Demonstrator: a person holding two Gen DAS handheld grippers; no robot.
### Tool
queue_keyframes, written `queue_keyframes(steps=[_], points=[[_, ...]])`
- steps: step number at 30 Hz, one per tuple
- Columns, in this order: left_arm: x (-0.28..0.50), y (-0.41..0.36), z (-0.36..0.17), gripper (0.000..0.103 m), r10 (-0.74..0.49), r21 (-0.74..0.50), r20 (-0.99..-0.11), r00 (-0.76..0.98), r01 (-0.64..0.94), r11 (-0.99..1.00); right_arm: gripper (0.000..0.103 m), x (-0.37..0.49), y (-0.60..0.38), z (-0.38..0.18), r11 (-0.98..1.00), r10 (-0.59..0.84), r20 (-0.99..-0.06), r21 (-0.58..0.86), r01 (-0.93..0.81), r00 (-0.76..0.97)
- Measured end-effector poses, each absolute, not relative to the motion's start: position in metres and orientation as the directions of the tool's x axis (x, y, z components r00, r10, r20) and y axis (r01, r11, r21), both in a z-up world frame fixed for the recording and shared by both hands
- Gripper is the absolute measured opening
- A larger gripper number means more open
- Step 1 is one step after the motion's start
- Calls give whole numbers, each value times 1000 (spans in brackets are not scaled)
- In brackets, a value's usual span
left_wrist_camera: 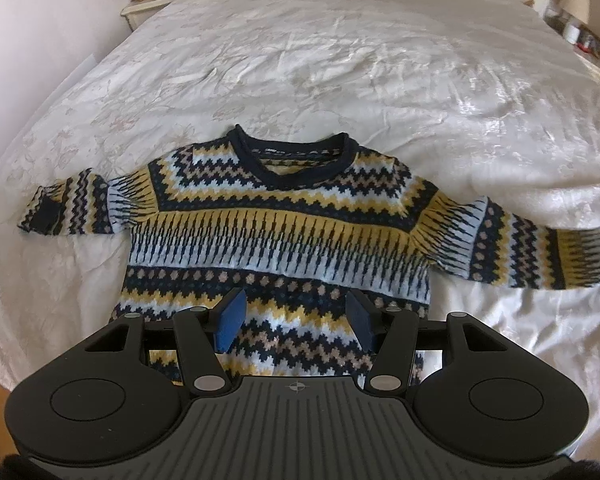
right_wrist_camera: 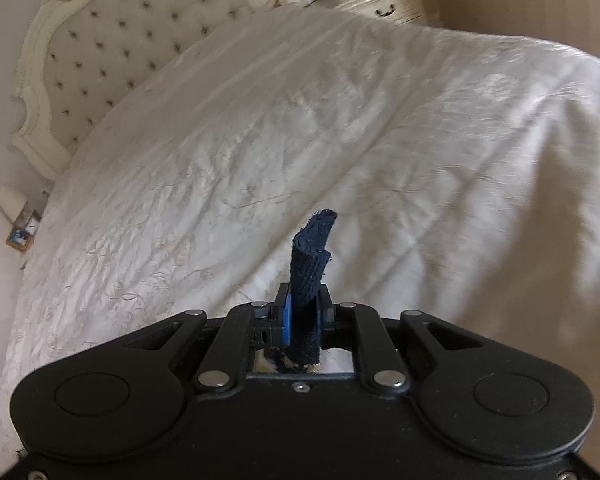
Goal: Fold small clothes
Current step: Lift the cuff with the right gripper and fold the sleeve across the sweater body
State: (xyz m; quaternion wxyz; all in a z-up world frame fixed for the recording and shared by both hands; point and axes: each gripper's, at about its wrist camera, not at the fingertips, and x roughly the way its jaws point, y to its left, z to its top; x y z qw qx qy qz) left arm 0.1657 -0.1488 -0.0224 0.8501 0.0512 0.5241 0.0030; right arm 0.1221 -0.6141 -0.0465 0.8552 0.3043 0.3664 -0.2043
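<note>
The jumper (left_wrist_camera: 276, 236) lies flat, unfolded on the bed (left_wrist_camera: 340, 60); left gripper (left_wrist_camera: 296, 320) jaws wide, empty; right gripper (right_wrist_camera: 304, 316) jaws pinch its navy cuff (right_wrist_camera: 310, 256).

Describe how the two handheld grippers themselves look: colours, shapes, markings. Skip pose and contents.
Both look alike. The left gripper has a matte black body with a ribbed grey centre panel bearing a small crosshair mark, two round black discs, silver pivot pins on black linkage arms, and blue pads. The right gripper shows the same black linkages, discs, silver pins and blue pads. No cables show.
</note>
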Motion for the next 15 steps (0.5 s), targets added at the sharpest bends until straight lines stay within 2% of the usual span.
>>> queue_keyframes(steps=[7, 15], points=[[163, -122, -24, 54, 22, 61, -886, 463, 69, 996, 19, 109, -584, -46, 721, -172, -780, 317, 616, 602], [170, -67, -27, 54, -20, 30, -873, 487, 94, 995, 19, 142, -506, -14, 782, -205, -743, 268, 563, 637]])
